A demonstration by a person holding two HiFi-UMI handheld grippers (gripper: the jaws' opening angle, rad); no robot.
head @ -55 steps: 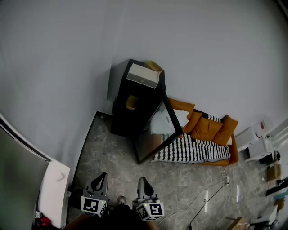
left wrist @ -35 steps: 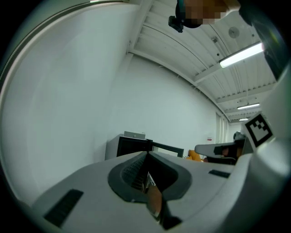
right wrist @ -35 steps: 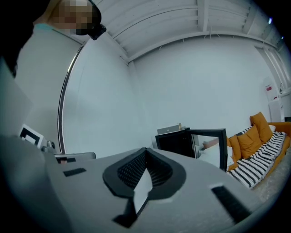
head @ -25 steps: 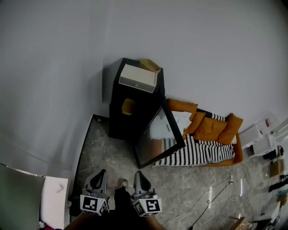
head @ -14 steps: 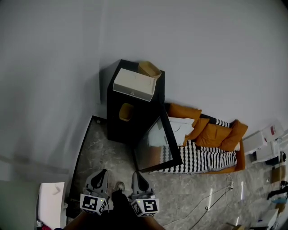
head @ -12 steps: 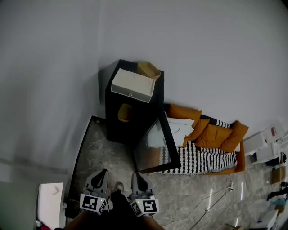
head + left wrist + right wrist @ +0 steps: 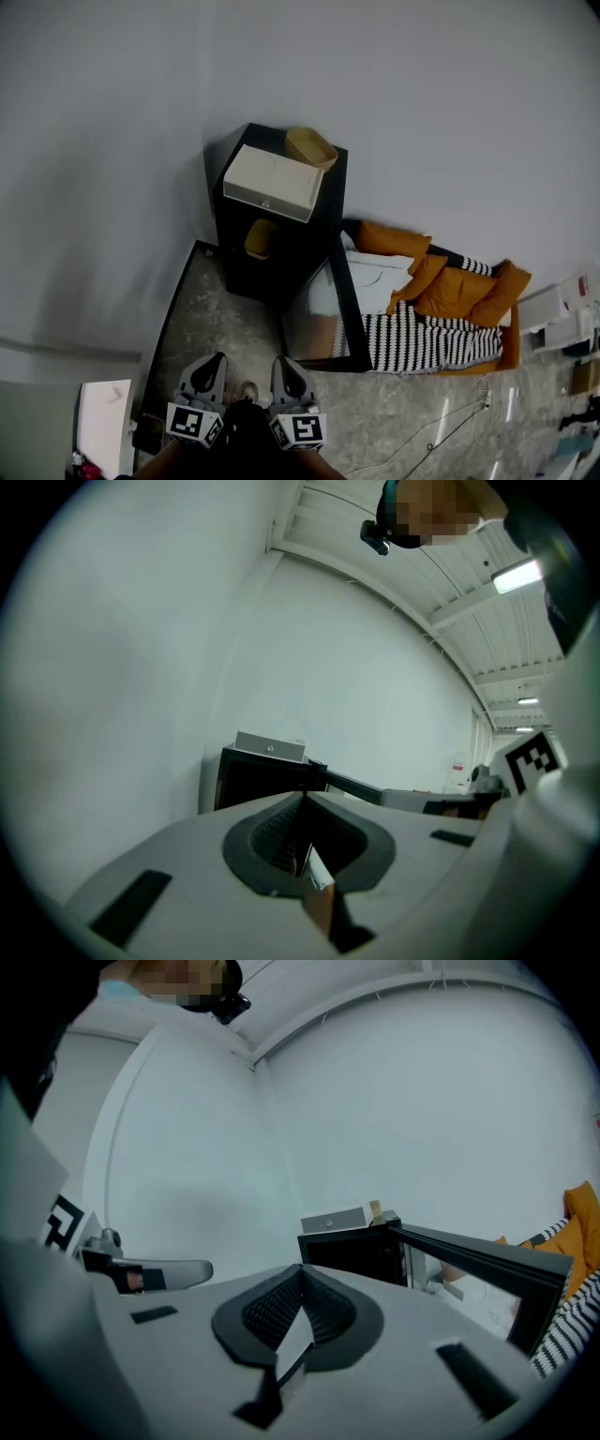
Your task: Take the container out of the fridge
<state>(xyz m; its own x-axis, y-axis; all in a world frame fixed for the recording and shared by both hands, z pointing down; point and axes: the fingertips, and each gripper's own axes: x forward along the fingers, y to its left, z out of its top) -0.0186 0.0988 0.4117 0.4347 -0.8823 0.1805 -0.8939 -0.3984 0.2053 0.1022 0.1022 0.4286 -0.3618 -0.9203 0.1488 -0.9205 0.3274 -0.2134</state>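
L gripper (image 7: pixel 210 366) & R gripper (image 7: pixel 285 366): fingers pressed together, nothing btwn. Yellow container (image 7: pixel 260 238) inside open fridge (image 7: pixel 292 255), well ahead of both fingertips, untouched.

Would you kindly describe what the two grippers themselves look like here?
Both the left tongs and right tongs have pale grey, rounded bodies, with black ribbed pads set in a dark recess. Each carries a white cube printed with black square markers. The person's clothing below looks dark.
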